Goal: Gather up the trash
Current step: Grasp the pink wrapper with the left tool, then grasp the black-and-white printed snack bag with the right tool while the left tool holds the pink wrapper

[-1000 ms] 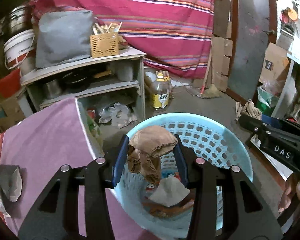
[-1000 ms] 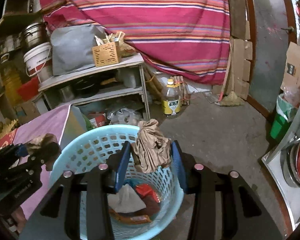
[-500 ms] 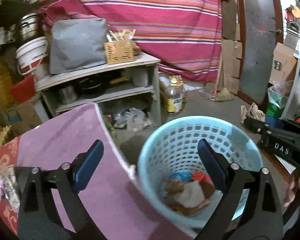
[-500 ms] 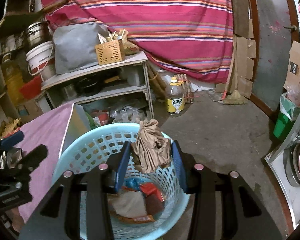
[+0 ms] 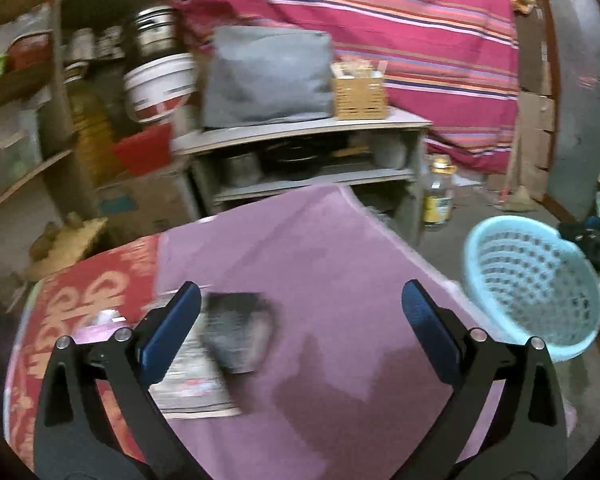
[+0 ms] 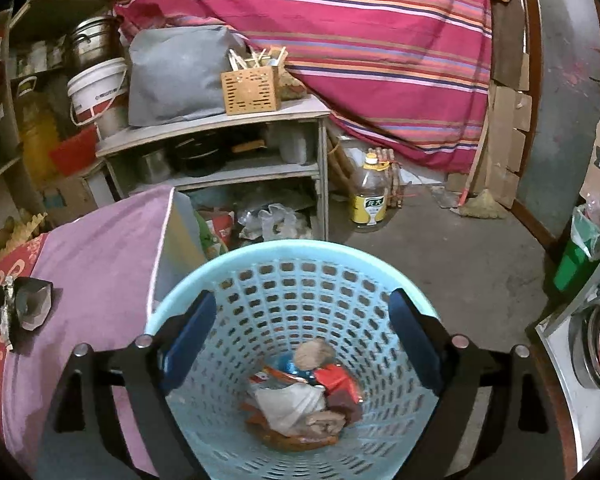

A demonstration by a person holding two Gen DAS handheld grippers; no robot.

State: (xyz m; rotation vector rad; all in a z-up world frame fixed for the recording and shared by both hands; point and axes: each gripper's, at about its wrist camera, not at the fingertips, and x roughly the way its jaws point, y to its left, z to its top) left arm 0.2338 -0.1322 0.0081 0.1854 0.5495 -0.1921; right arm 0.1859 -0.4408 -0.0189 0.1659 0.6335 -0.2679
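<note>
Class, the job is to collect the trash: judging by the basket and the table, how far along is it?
Done: several wrappers and crumpled papers lie in the blue basket. In hand: nothing; the right hand-held gripper has just opened above the basket, and the left hand-held gripper has opened over the table. Left: a dark crumpled piece and a printed packet.

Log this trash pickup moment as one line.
left tool: open, empty, over purple cloth | right tool: just opened, empty, above blue basket | brown wad: in basket

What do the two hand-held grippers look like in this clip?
Both match: the left hand-held gripper and the right hand-held gripper have black angular arms with silver rivets and flat blue pads. No sleeves or cables show.
</note>
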